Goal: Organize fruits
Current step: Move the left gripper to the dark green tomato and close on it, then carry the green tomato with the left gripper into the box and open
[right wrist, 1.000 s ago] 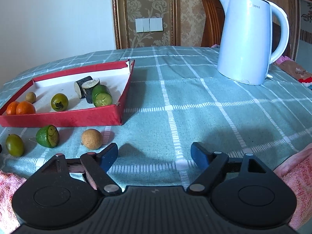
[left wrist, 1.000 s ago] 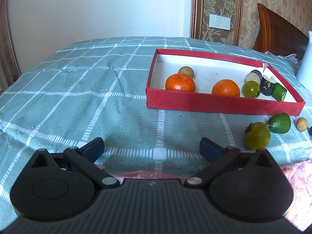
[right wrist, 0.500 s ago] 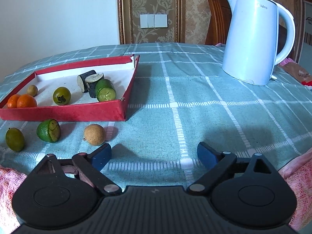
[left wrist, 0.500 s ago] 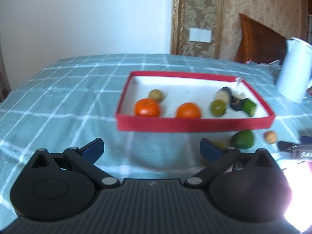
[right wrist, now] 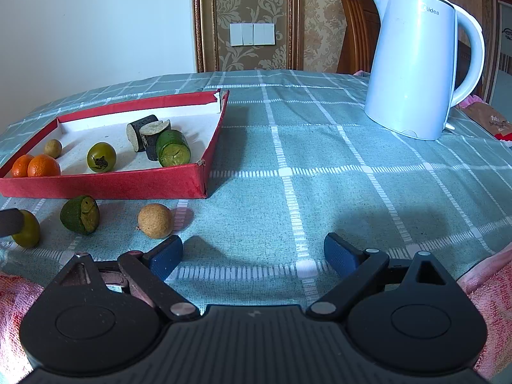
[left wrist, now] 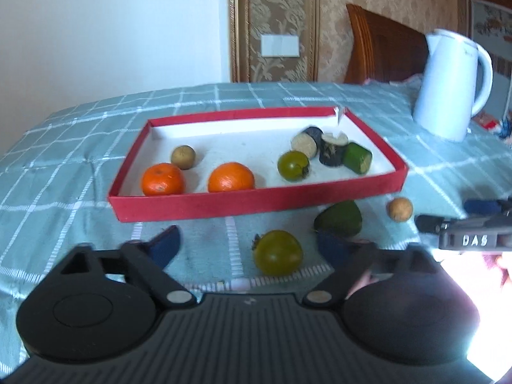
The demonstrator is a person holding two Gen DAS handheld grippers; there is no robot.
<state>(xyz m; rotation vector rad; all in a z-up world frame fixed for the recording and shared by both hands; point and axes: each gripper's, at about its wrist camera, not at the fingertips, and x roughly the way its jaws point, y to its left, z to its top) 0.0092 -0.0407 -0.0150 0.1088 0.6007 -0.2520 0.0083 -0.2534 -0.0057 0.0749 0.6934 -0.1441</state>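
A red box (left wrist: pixel 256 203) (right wrist: pixel 105 182) holds two oranges (left wrist: pixel 163 179), a small brown fruit, a green round fruit (left wrist: pixel 292 166) and dark and green cut pieces (left wrist: pixel 356 157). On the cloth in front of it lie a green round fruit (left wrist: pixel 277 252) (right wrist: pixel 28 228), a dark green cut fruit (left wrist: pixel 339 218) (right wrist: pixel 80 214) and a tan ball fruit (left wrist: pixel 399 209) (right wrist: pixel 155 220). My left gripper (left wrist: pixel 248 248) is open, with the green round fruit between its fingers. My right gripper (right wrist: pixel 252 252) is open and empty, just right of the tan fruit.
A white electric kettle (right wrist: pixel 419 60) (left wrist: pixel 449 83) stands at the back right on the green checked tablecloth (right wrist: pixel 320 166). A wooden chair back (left wrist: pixel 380 44) stands behind the table. Pink cloth (right wrist: pixel 489 300) lies along the near edge.
My left gripper has swung right and forward, so the green round fruit now sits between its fingers. My right gripper has edged forward toward the tan fruit. Both stay open.
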